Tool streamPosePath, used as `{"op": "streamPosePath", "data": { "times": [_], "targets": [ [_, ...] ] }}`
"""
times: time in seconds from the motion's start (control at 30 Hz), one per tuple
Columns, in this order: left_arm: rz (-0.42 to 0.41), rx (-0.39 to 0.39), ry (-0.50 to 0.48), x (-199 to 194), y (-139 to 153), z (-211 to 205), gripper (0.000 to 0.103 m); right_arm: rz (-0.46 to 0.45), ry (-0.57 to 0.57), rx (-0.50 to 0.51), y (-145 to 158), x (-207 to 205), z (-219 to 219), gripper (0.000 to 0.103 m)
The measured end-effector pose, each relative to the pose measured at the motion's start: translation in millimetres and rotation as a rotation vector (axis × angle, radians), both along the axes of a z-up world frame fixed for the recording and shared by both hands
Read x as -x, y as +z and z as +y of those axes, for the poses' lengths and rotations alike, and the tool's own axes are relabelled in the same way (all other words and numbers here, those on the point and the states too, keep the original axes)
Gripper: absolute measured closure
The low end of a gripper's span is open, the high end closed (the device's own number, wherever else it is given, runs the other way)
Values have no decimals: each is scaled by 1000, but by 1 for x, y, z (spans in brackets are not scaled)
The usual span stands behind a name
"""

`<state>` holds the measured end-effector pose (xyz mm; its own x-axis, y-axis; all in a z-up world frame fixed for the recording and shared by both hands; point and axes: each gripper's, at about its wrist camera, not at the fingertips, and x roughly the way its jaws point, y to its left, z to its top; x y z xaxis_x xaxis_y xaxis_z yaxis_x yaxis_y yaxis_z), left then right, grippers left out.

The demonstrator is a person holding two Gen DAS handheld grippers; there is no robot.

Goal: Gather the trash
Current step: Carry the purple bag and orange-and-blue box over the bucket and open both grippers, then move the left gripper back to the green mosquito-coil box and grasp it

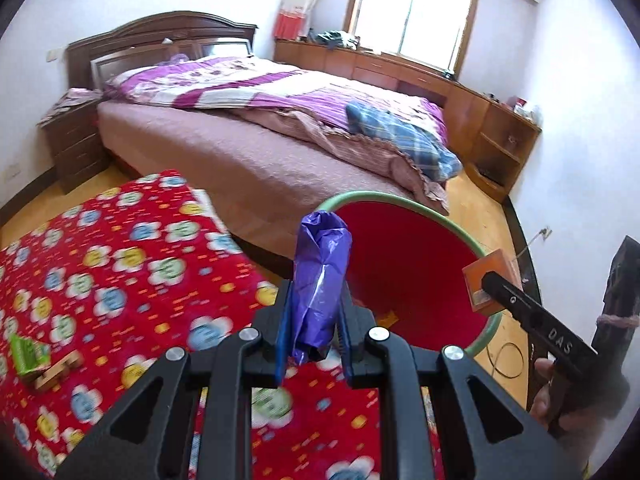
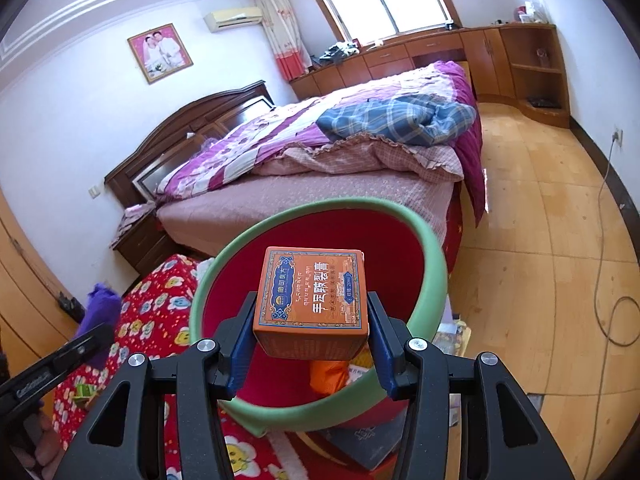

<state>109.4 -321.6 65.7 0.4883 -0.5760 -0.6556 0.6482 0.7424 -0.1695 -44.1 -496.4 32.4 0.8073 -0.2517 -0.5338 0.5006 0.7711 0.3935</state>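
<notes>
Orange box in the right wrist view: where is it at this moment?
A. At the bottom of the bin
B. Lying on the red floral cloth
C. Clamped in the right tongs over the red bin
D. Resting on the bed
C: the orange box sits between the blue pads of the right tongs, with the green-rimmed red bin behind and below it.

Purple wrapper (image 1: 320,280); orange box (image 2: 312,304); red bin (image 2: 320,240), green rim; red floral-patterned tabletop (image 1: 120,260).
</notes>
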Motion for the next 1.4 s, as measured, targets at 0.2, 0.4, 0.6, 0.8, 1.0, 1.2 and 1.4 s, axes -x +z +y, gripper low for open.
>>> {"op": "streamPosePath", "data": {
  "times": [0.2, 0.4, 0.6, 0.8, 1.0, 1.2, 1.4],
  "targets": [
    [27, -20, -58, -3, -16, -36, 83, 0, 4, -23, -8, -1, -12, 52],
    [50, -21, -104, -2, -27, -51, 80, -10, 7, -45, -15, 0, -17, 49],
    [60, -23, -99, -3, -30, -53, 68, -35, 8, -82, -19, 1, -24, 49],
    [88, -8, -68, -5, -28, -43, 66, -17, 27, -56, -18, -2, -18, 46],
    [95, -2, -8, -5, -24, -20, 66, -20, 40, -53, -17, -3, -12, 41],
    [88, 0, 67, -6, -19, 16, 66, -35, 45, -50, -12, 0, -3, 41],
    [92, 15, 153, -14, -11, 58, 66, -50, 67, -41, -4, 6, 7, 41]
  ]
}}
